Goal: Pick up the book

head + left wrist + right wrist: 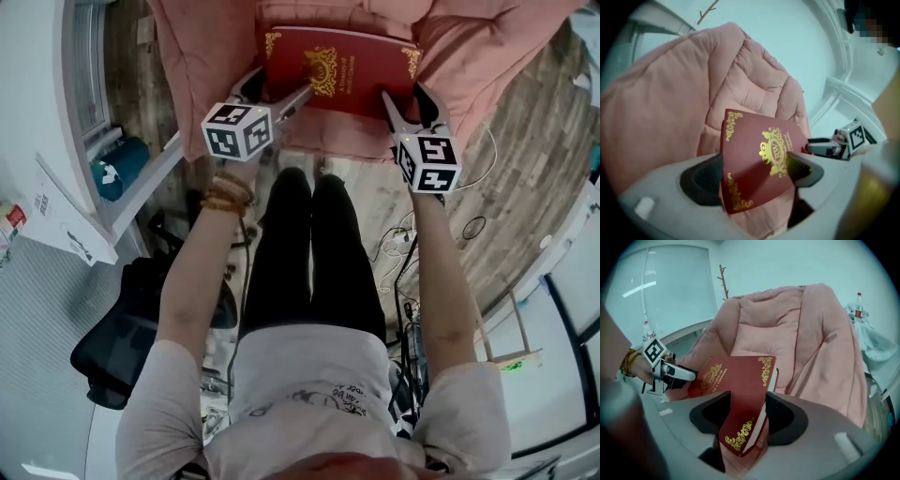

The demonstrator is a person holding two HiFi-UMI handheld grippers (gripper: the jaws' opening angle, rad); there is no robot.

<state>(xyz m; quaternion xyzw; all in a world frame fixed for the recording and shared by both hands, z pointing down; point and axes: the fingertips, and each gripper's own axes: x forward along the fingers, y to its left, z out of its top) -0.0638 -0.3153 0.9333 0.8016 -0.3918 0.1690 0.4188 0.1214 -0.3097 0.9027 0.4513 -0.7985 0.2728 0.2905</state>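
Book (pixel 342 70): held between both tools over the seat of the pink armchair (pixel 192 66), near the seat's front edge; the gripper views suggest it hangs clear of the padding, though I cannot be certain.

Orientation: long axis runs crosswise, from my left gripper (pixel 292 97) to my right gripper (pixel 392 105); front cover faces up towards me, with the far long edge a little higher than the near one; the cover lettering reads sideways from my head view.

Appearance: dark red hardcover; gold crest with a few lines of gold text around the middle; gold scrollwork in each visible corner; pale page block showing along the edge beside the right jaw.

Left gripper: jaws closed on the book's near left corner, one pad on the cover, one beneath.

Right gripper: jaws clamped on the near right corner, cover and page block both between the pads.

Stacked bracelets (pixel 228 195) on my left wrist.
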